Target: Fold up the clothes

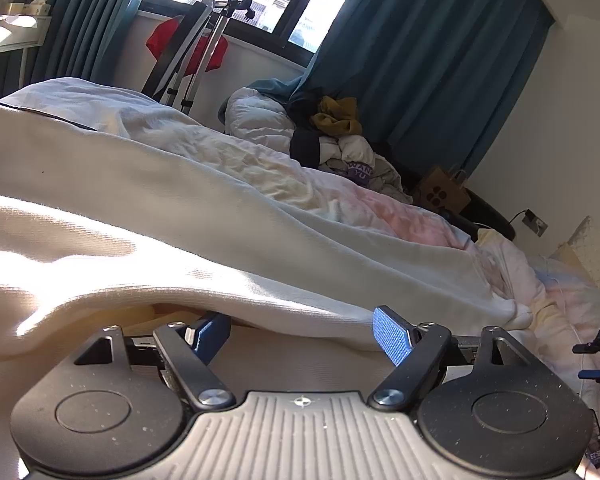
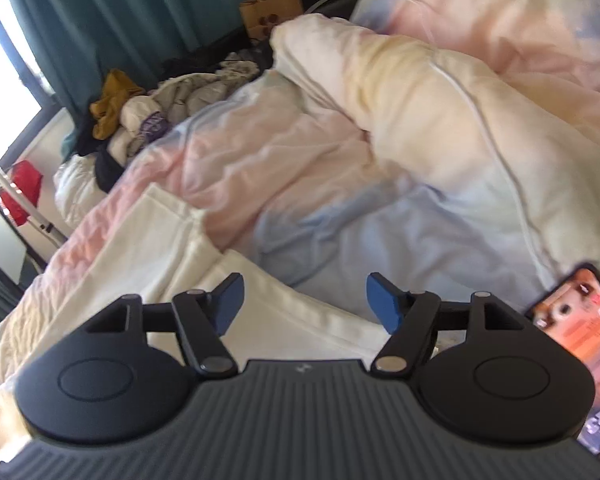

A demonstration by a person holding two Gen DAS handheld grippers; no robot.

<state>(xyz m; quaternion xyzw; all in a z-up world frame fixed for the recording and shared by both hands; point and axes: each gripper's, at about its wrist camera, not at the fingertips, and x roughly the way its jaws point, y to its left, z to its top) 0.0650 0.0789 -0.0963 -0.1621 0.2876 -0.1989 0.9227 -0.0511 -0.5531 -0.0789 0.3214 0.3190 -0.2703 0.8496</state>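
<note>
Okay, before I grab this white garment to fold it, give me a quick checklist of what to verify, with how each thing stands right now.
1. Left gripper open: ok, its pads stand wide apart.
2. Left gripper at the white garment: ok, the cloth edge drapes over its left pad; whether the right pad touches it, cannot tell.
3. Right gripper open: ok, nothing between its pads.
4. Right gripper over the garment: ok, white cloth lies under its pads.
5. Garment spread flat: not ok, it is rumpled over the duvet.
6. Phone out of the way: not ok, it lies beside the right gripper.
</note>
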